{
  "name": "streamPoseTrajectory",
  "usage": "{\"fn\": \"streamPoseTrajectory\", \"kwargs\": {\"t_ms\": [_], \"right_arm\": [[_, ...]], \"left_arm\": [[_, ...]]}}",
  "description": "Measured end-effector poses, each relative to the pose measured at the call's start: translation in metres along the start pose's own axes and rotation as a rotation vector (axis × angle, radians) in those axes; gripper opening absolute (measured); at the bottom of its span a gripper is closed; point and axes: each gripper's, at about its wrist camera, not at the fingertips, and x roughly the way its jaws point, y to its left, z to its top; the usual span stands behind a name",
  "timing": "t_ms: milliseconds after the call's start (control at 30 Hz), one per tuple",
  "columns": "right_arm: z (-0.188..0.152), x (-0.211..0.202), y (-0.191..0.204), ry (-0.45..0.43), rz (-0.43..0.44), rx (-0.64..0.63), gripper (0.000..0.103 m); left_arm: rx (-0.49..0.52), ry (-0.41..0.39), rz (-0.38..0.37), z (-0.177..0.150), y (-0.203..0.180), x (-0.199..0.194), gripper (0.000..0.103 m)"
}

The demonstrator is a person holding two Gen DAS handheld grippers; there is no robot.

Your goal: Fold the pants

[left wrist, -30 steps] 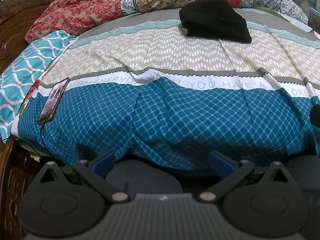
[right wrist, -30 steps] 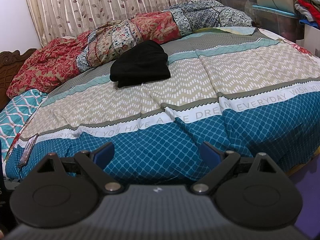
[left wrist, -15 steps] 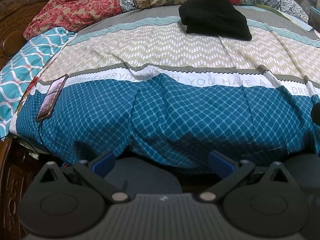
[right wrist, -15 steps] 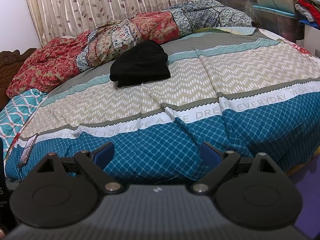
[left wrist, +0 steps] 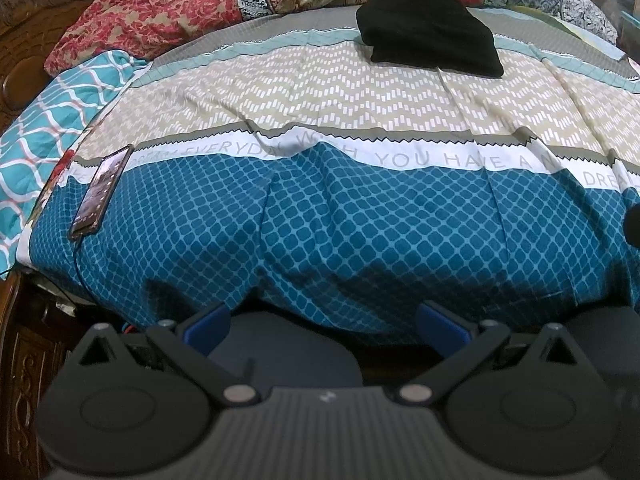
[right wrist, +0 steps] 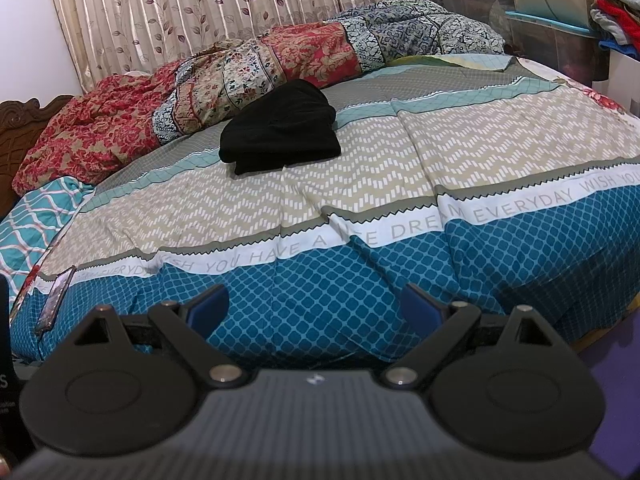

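The black pants (left wrist: 430,34) lie folded in a compact stack on the far part of the bed; they also show in the right wrist view (right wrist: 280,128). My left gripper (left wrist: 326,330) is open and empty, held off the near edge of the bed, far from the pants. My right gripper (right wrist: 314,310) is open and empty, also at the near edge and far from the pants.
The bed (left wrist: 360,208) has a blue, white and beige patterned sheet. A phone (left wrist: 100,192) with a cable lies at its left edge, also in the right wrist view (right wrist: 56,298). Crumpled floral quilts (right wrist: 240,72) line the far side. A carved wooden headboard (left wrist: 24,40) is at left.
The left wrist view has shifted slightly, so the bed and pants sit a little differently in frame. The right gripper has not moved. Both grippers stay open.
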Motion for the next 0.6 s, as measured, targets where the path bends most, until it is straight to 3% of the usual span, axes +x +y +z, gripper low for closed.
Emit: {"fn": "streamPoseTrajectory", "kwargs": {"t_ms": [600], "right_arm": [[0.0004, 0.0001, -0.0005, 0.002, 0.001, 0.002, 0.094]], "left_arm": [[0.0, 0.003, -0.002, -0.0002, 0.0, 0.0013, 0.103]]}}
